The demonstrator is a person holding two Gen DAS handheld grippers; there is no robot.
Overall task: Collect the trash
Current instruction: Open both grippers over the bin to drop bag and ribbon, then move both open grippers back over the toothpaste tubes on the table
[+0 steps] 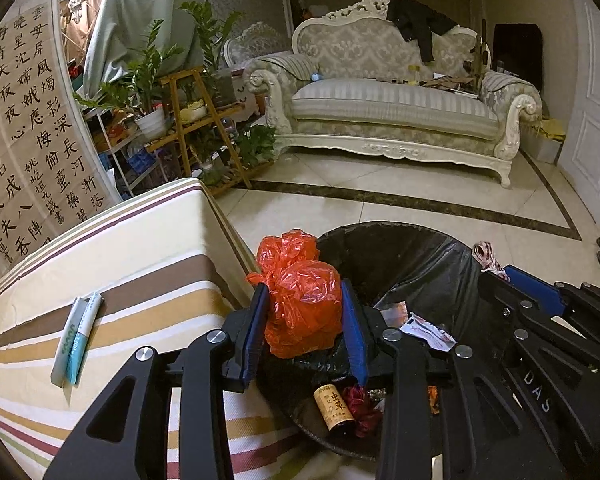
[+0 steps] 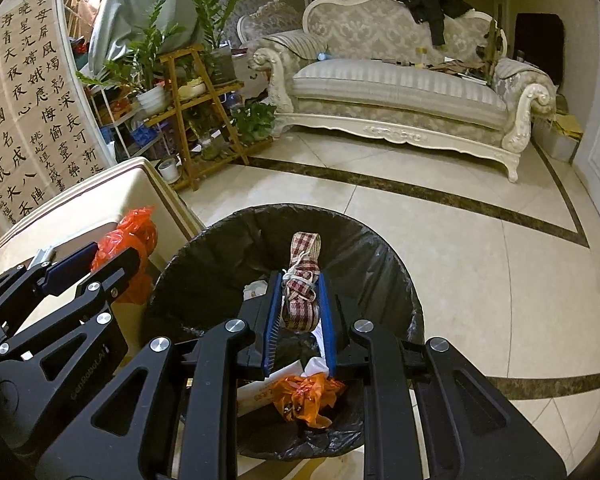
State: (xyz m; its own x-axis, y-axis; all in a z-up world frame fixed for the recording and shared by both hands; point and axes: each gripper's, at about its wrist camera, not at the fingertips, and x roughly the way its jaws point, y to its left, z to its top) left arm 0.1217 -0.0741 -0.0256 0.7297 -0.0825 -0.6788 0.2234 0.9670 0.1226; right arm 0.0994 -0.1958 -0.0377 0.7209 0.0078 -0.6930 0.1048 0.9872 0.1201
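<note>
Between the left gripper's [image 1: 305, 300] blue pads sits a crumpled red plastic bag [image 1: 300, 304], pinched; the right gripper [image 2: 300, 284] clamps a checked cloth bundle [image 2: 302, 280], both above the black-lined bin [image 2: 364, 248].

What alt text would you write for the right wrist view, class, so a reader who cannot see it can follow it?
The right claw grips a red-and-white checked cloth bundle above an open bin lined with a black bag, with orange plastic and paper inside. At left, the left claw holds a red plastic bag beside the bin; a pale sofa stands behind.
</note>
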